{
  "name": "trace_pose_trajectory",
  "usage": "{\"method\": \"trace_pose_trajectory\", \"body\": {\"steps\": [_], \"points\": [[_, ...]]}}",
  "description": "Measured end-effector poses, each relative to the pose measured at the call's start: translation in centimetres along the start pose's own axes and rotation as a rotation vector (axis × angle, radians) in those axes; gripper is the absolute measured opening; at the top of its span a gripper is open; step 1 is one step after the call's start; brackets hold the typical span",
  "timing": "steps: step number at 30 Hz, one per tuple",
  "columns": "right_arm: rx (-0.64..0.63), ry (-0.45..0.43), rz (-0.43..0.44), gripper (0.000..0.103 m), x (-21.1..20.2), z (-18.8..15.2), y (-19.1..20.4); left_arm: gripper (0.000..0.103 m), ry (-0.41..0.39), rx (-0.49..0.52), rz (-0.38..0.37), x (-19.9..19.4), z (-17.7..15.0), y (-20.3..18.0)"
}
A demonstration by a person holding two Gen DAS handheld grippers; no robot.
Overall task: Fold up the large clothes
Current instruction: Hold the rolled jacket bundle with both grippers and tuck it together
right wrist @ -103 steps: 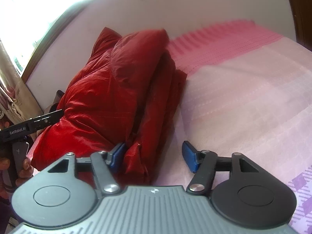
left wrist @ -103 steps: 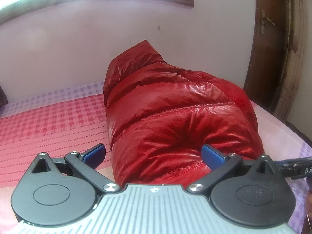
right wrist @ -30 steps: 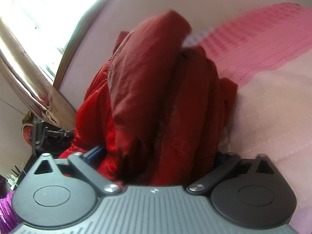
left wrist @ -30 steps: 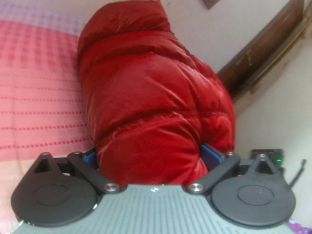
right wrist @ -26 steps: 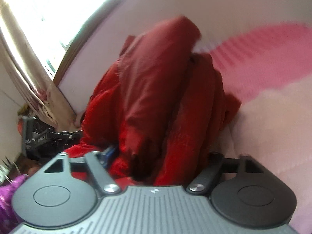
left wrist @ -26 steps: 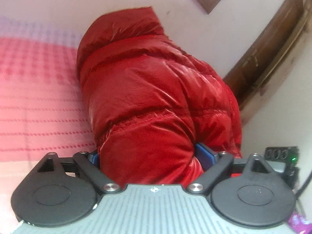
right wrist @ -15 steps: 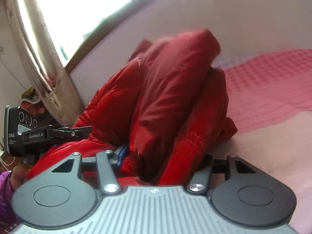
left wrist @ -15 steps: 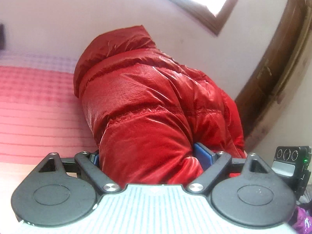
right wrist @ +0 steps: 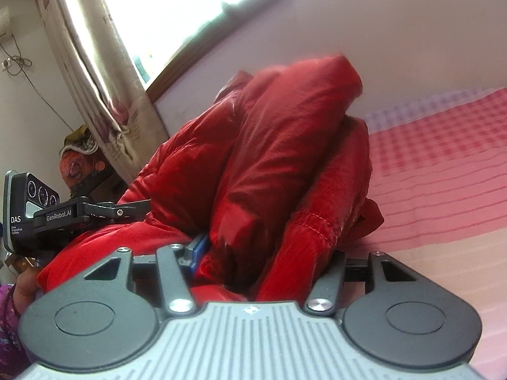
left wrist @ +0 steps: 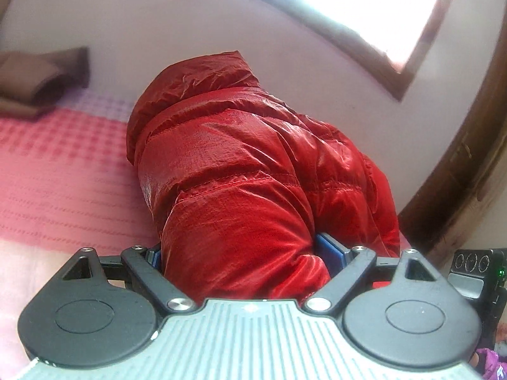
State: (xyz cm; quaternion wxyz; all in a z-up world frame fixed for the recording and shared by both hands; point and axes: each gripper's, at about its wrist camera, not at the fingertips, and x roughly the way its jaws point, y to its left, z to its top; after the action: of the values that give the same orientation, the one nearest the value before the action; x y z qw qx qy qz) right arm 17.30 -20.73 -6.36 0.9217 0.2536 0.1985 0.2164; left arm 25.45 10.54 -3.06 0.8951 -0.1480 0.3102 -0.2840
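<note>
The left claw (left wrist: 240, 255) grips one end of the folded red puffer jacket (left wrist: 250, 171), its blue pads (left wrist: 329, 251) pressed into the padding on both sides; its jaws stand wide around the thick bundle and closed in a little within the last second. The jacket runs straight ahead of this claw toward the pale wall (left wrist: 158, 31), with the pink checked bed cover (left wrist: 63, 171) to the claw's left and a dark wooden door frame (left wrist: 469, 171) to its right. A brown pillow (left wrist: 38, 79) lies far ahead on the left.

The right claw (right wrist: 263, 259) is clamped on the other end of the jacket, at about half its spread, having closed sharply within the last second; only its left blue pad (right wrist: 198, 247) shows, the right one is buried in fabric. Folded layers of the jacket rise directly in front of it. The left claw's body appears to this claw's left, with a curtain (right wrist: 95, 72) and bright window (right wrist: 177, 6) beyond, and the bed cover spreads to its right
</note>
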Motion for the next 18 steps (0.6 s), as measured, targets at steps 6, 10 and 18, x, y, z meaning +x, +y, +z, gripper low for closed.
{"method": "trace_pose_trajectory", "body": {"steps": [6,10,18], "points": [[-0.007,0.038,-0.026,0.055,1.9,-1.5,0.7,0.087,0.002,-0.026,0.004,-0.1,-1.1,2.6],[-0.048,0.040,-0.055,0.055,1.9,-1.7,1.1,0.088,-0.005,-0.042,-0.002,-0.2,-1.6,3.5],[-0.077,0.025,-0.097,0.064,3.2,-2.2,2.2,0.095,-0.020,-0.046,0.019,-0.5,-2.3,3.7]]}}
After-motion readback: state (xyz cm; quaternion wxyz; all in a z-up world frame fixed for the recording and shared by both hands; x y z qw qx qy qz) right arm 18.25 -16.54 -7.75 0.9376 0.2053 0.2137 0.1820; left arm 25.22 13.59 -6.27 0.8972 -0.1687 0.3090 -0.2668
